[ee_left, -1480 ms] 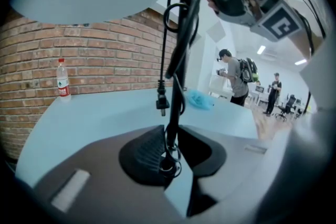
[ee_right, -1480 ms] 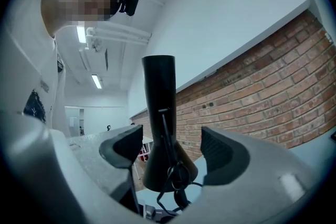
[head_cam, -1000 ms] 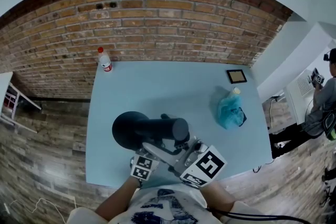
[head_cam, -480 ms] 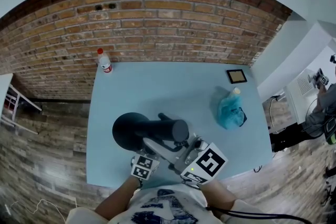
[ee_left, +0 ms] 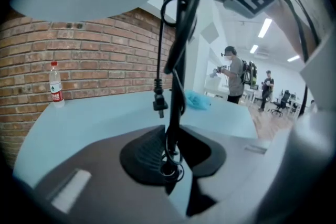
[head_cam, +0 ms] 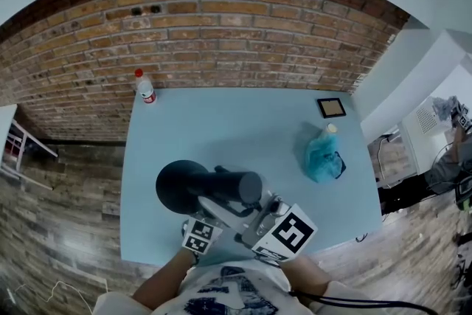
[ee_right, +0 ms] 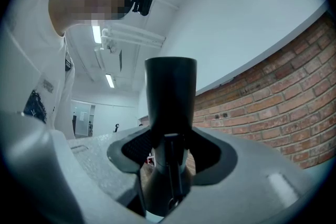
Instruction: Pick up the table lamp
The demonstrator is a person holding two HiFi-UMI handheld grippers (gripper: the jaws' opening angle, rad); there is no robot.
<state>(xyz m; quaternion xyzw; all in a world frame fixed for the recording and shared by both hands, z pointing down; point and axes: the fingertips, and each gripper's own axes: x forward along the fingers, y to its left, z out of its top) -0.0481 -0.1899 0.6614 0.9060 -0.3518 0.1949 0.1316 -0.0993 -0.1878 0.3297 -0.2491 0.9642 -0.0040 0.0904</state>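
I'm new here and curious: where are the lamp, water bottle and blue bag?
lamp [head_cam: 182,187], head view, its round black part
water bottle [head_cam: 146,90], head view, its labelled body
blue bag [head_cam: 322,157], head view, its middle

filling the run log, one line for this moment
left tool: shut on table lamp stem | right tool: jaws just closing, pressing on its head
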